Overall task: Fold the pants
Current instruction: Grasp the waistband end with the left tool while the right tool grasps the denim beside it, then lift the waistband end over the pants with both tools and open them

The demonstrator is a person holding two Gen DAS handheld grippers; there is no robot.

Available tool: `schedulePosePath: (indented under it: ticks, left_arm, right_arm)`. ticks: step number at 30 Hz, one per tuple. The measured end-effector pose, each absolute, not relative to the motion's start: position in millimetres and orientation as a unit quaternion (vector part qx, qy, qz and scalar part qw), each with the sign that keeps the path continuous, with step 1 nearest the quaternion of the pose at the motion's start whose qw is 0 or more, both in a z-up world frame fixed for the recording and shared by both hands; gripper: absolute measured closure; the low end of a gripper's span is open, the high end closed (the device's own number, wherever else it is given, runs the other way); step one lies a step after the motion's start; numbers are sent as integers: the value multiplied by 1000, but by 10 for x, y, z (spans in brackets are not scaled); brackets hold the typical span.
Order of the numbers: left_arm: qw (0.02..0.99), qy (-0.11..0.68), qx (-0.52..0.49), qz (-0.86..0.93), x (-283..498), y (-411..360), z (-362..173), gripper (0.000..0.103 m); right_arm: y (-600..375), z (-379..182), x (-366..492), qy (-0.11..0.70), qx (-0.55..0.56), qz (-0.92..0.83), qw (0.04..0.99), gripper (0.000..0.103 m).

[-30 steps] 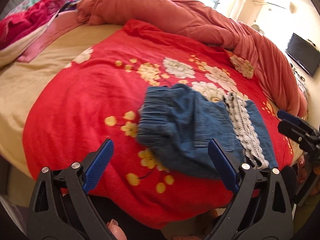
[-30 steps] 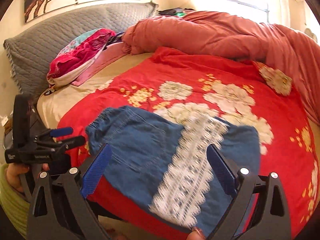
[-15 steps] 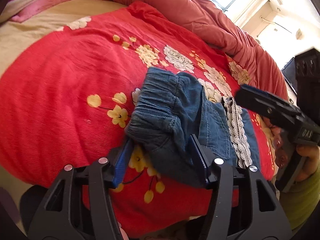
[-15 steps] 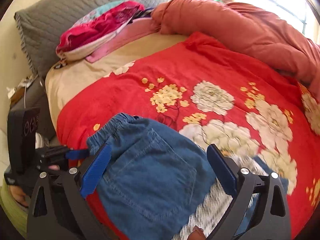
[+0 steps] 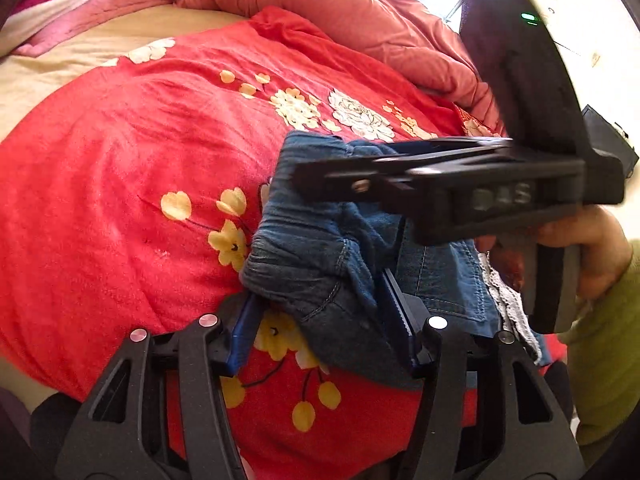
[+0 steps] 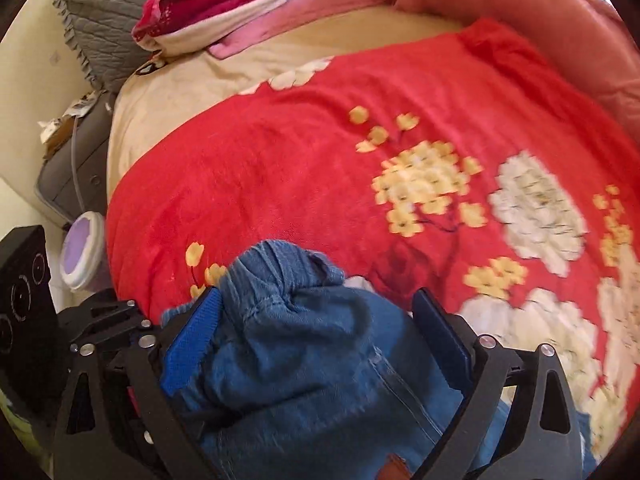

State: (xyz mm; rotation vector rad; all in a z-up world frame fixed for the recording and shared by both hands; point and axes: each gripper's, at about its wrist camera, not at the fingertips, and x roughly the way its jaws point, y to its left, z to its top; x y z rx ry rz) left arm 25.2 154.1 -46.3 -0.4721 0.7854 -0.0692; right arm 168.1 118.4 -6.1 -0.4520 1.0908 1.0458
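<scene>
Where denim pants bunch, each hand-held gripper half-spread, fingers against waistband folds.

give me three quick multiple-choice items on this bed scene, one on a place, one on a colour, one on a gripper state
1. Where do the blue denim pants lie?
A. on the red floral blanket
B. on the grey quilted pillow
C. on the floor

2. What colour are the pads on the gripper fingers?
A. yellow
B. blue
C. white

3. What is the left gripper doing?
A. hanging open above bare blanket
B. closing around the bunched waistband
C. out of view

Key: 1 A, red blanket shows around the denim; 2 B, blue pads show in both views; 3 B, denim sits between its fingers.
</scene>
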Motion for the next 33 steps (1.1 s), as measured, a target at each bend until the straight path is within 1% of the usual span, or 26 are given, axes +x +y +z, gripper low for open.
schedulePosePath:
  ticks: [1,2,4,6,9,12,13,16,21,23,24,25,26,33]
  left_arm:
    - [898,376,-225,-32,243,1529,-461,54]
    - [899,373,-225,-31,241,1529,-460,54]
    - [900,365,-234,-35,222,1557,-462,54]
    - [901,355,-244,-42,198,1589,-452,52]
    - [903,344,-251,-55,159,1587,-421,44]
    - [908,328,-251,-70,90,1554,-366,31]
    - [909,321,-254,-79,67,1544,-341,28]
    - [904,309,-275,-111,46,1494,-284,25]
    - [869,335,-320,-175,154,1276,-283,25]
    - [848,347,-350,-195,207,1184,-299,29]
    - [844,348,-356,-201,217,1125,-283,35]
    - [845,350,-352,-202,245,1072,-233,40]
    - [850,350,-340,-199,250,983,-177,41]
    - [872,344,-293,-189,348,479,100,42]
  right_arm:
    - [1209,-111,1692,500,-195,486,690,40]
    - [1223,-140,1692,504,-188,497,681,46]
    - [1208,-135,1662,496,-184,502,684,51]
    - [1102,-38,1663,489,-156,510,690,61]
    - [877,146,1657,474,-105,527,698,63]
    - [686,314,1627,460,-77,539,702,65]
    - [595,398,1595,451,-69,546,703,65]
    - [397,568,1547,437,-52,554,706,65]
    - [64,728,1516,417,-32,559,717,65]
    - [-56,741,1504,410,-25,557,722,65]
    - [-93,736,1505,409,-22,555,724,65]
    - [-182,750,1508,406,-18,551,729,65]
    - [-252,758,1512,404,-15,548,732,65]
    - [-802,849,1594,383,16,525,760,65]
